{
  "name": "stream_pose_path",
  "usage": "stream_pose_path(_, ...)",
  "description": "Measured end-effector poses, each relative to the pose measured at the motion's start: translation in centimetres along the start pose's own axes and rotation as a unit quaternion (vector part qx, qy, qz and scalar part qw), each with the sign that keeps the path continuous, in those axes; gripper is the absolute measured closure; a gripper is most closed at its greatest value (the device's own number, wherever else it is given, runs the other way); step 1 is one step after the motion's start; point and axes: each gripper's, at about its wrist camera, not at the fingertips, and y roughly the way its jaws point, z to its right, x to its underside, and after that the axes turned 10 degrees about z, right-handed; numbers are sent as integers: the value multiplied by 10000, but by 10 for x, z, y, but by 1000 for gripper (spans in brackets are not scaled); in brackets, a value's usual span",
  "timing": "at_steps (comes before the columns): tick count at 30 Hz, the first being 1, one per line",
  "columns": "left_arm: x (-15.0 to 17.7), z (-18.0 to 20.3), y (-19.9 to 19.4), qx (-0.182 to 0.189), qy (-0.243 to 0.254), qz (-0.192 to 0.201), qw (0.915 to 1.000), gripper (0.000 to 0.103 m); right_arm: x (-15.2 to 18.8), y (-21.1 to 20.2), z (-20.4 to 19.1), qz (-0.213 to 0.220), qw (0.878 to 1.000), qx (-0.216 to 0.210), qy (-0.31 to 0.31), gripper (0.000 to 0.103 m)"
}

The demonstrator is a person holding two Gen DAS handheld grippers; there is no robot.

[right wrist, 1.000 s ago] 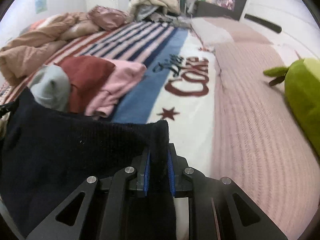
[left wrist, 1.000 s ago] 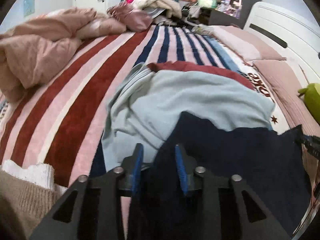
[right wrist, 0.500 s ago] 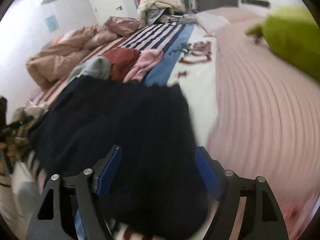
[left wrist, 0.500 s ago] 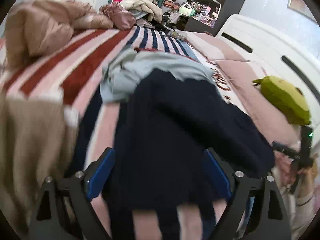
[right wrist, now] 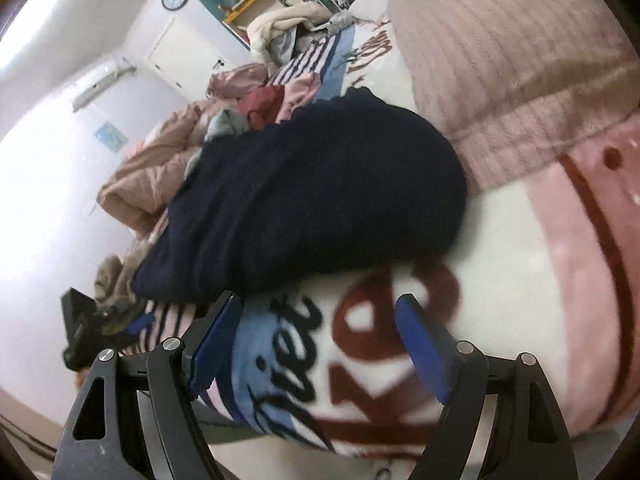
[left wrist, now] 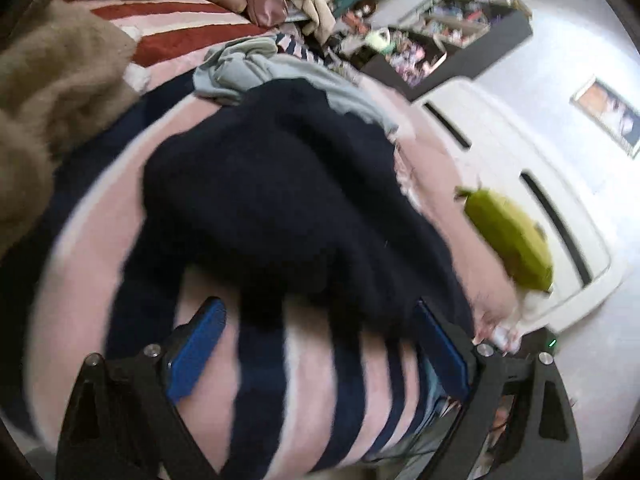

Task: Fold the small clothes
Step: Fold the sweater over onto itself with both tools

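A dark navy knitted garment [left wrist: 280, 200] lies in a loose heap on the striped blanket [left wrist: 304, 380] near the bed's front edge; it also shows in the right wrist view [right wrist: 312, 196]. My left gripper [left wrist: 320, 340] is wide open and empty, just in front of the garment's near edge. My right gripper [right wrist: 320, 340] is wide open and empty, a little short of the garment's near edge, over the blanket's printed lettering [right wrist: 340, 344]. The left gripper's black body shows at the left of the right wrist view [right wrist: 80, 332].
A light blue-grey garment [left wrist: 256, 68] lies behind the navy one, with red [right wrist: 260, 104] and pink [right wrist: 300, 92] clothes beyond. A tan knit [left wrist: 52, 92] lies at left. A green plush toy [left wrist: 508, 236] and pink ribbed pillow [right wrist: 512, 52] lie at right.
Both grippers were shut on the navy garment a second ago; they opened, let it drop on the blanket, and have drawn back toward the bed's front edge, tilting as they went.
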Motion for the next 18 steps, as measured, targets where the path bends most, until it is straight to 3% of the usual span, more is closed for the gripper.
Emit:
stream_pose_path(3,-9,-6,20,-57,-294,66,9995,11,-8,18,4,10,9987,-217,451,26)
stream_pose_path(8,-22,-10,44,-396,-530,214,9976,12,-20,36,7,203,9959,-104,873,26)
stream_pose_path(9,-23,-9,46,-498,-540,275,9969,21,-21,39,6,275,9960,-7,847,29)
stream_pose_path(10,-23,-11,46,-608,-534,304,9963,39,-22,41,4,355,9963,156,772,43)
stream_pose_path(11,-23,-11,47,-770,-507,317,9952,48,-20,42,4,435,9963,265,689,58)
stream_pose_path(14,-22,-15,41,-620,-364,265,9971,63,-18,42,5,502,9963,130,689,79)
stream_pose_path(18,-17,-4,22,-556,65,372,9977,69,-11,22,-6,710,9968,197,310,84)
